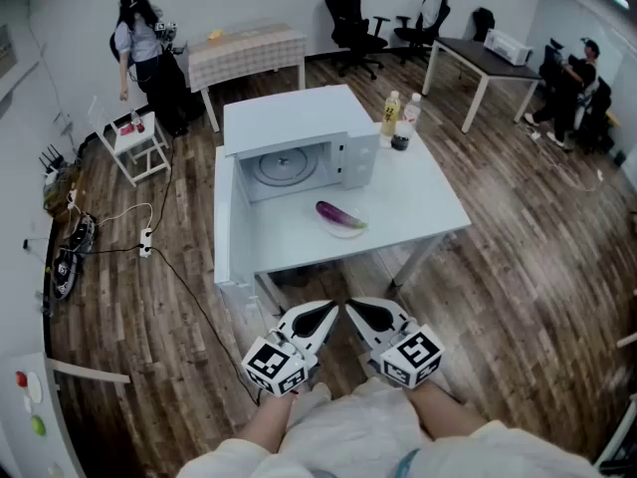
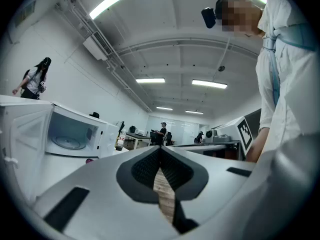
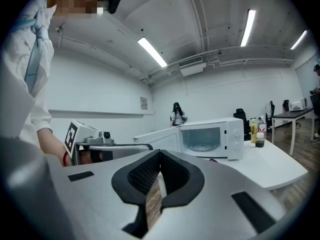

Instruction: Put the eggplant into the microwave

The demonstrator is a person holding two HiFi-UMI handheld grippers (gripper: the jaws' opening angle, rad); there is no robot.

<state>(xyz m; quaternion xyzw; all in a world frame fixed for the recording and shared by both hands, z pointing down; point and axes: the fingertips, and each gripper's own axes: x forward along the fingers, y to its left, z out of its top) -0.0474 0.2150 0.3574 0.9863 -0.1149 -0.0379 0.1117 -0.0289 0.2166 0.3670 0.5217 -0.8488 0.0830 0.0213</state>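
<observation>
A purple eggplant (image 1: pixel 340 215) lies on a clear plate on the white table (image 1: pixel 428 207), just in front of the white microwave (image 1: pixel 299 147). The microwave's door (image 1: pixel 225 217) hangs wide open to the left, and the glass turntable inside is bare. Both grippers are held close to my body, well short of the table's near edge. My left gripper (image 1: pixel 331 311) and right gripper (image 1: pixel 351 309) point at the table, side by side, both shut on nothing. The left gripper (image 2: pixel 161 148) sees the microwave (image 2: pixel 70 134) at its left. The right gripper (image 3: pixel 160 153) sees the microwave (image 3: pixel 210 139) ahead.
Three bottles (image 1: pixel 398 119) stand at the table's far right corner beside the microwave. A power strip and cables (image 1: pixel 147 242) lie on the wood floor to the left. A person (image 1: pixel 144 48) stands by a small white stand (image 1: pixel 134 137) at the back left; another person (image 1: pixel 572 83) sits far right.
</observation>
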